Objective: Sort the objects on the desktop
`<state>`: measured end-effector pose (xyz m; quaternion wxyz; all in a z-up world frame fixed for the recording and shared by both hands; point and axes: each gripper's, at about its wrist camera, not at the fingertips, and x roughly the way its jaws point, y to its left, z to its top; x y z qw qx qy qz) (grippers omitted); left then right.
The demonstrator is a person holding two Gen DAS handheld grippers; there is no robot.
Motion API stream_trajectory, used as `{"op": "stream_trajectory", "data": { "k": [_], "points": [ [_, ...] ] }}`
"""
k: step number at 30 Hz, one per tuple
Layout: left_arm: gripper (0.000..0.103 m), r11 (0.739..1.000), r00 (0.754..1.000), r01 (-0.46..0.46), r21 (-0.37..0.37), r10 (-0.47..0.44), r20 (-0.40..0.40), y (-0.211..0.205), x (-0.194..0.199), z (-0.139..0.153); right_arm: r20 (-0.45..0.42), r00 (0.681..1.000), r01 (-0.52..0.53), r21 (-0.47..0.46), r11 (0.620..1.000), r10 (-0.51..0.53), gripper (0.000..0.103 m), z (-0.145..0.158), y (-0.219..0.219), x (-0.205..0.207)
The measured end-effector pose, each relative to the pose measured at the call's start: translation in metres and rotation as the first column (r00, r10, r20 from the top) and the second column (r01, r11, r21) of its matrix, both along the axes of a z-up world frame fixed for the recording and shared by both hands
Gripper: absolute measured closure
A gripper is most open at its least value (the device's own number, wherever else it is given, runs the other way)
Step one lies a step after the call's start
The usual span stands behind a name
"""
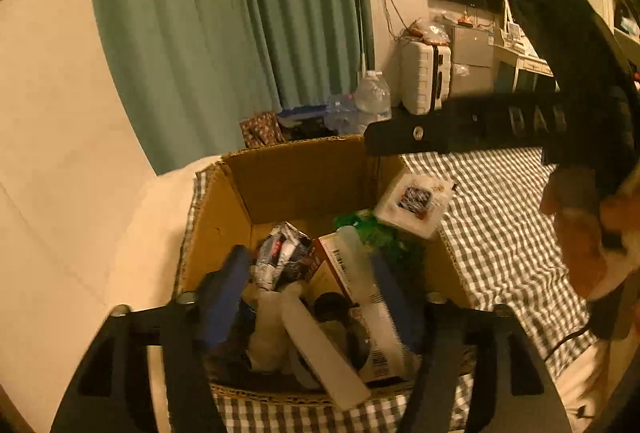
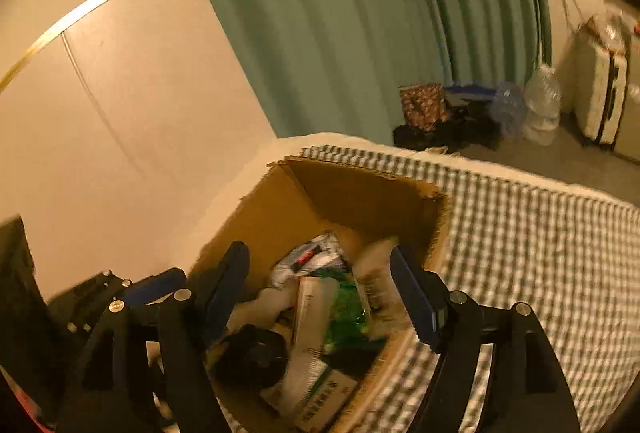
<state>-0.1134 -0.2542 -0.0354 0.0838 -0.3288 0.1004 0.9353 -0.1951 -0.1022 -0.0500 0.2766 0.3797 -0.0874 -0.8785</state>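
Both my tools, left tool (image 1: 310,299) and right tool (image 2: 320,295), gape empty above the open brown cardboard box (image 1: 304,173) of packets at the checked-cloth surface's (image 1: 500,213) corner.

Black gripper (image 1: 316,293) frames, blue finger pads (image 1: 224,297), silver screws. Green light on the other gripper's (image 2: 320,293) body. Pale sleeve (image 1: 624,265) at the hand (image 1: 580,229).

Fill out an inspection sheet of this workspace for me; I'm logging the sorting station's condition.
Surface: checked cloth, bare where visible.
Job's things: cardboard box holding cartons, a crumpled wrapper, a green packet; a small white box at its rim.
Clutter: nothing seen on the cloth.
Grippers: left gripper and right gripper open over the box, fingers empty.
Cables: one dark lead near the person's hand.
Surroundings: green curtain, suitcase, water bottle.
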Motion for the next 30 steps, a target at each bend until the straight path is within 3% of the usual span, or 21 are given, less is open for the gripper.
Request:
{"op": "stream_trajectory", "data": {
  "k": [2,4,6,8,9,12,16,19,23,30],
  "points": [
    [0.021,0.999,0.999,-0.025,0.033,0.026,-0.024,-0.007,0.009,-0.003,0.007,1.0,0.021,0.023,1.0,-0.021,0.029,0.003,0.001,0.009],
    [0.016,0.994,0.999,-0.019,0.109,0.024,-0.041,-0.015,0.019,-0.004,-0.043,0.998,0.055,0.036,0.998,-0.053,0.029,0.009,0.007,0.024],
    [0.007,0.988,0.997,-0.046,0.149,0.054,-0.046,-0.02,0.022,-0.003,-0.081,0.992,0.101,0.042,0.994,-0.097,0.029,0.013,0.016,0.049],
    [0.005,0.982,0.994,-0.075,0.175,0.087,-0.061,-0.022,0.024,-0.002,-0.116,0.981,0.162,0.065,0.985,-0.154,0.026,0.014,0.026,0.067],
    [0.0,0.979,0.993,-0.084,0.184,0.098,-0.068,-0.021,0.026,0.0,-0.152,0.968,0.216,0.087,0.972,-0.201,0.019,0.015,0.033,0.083],
    [0.0,0.976,0.984,-0.151,0.155,0.163,-0.07,-0.009,0.033,0.002,-0.272,0.906,0.375,0.156,0.914,-0.325,0.001,0.01,0.05,0.134],
    [0.0,0.974,0.982,-0.149,0.173,0.166,-0.093,0.005,0.04,0.006,-0.355,0.849,0.484,0.23,0.844,-0.39,0.0,-0.001,0.06,0.172],
    [0.0,0.976,0.978,-0.151,0.156,0.17,-0.121,0.013,0.046,0.01,-0.326,0.84,0.525,0.291,0.8,-0.433,0.0,0.001,0.07,0.175],
    [0.0,0.98,0.975,-0.143,0.141,0.164,-0.149,0.019,0.056,0.019,-0.274,0.823,0.559,0.239,0.794,-0.497,0.0,0.003,0.078,0.167],
    [0.0,0.982,0.981,-0.137,0.133,0.153,-0.12,0.022,0.054,0.015,-0.274,0.855,0.511,0.296,0.807,-0.441,0.0,-0.003,0.058,0.166]
  ]
}}
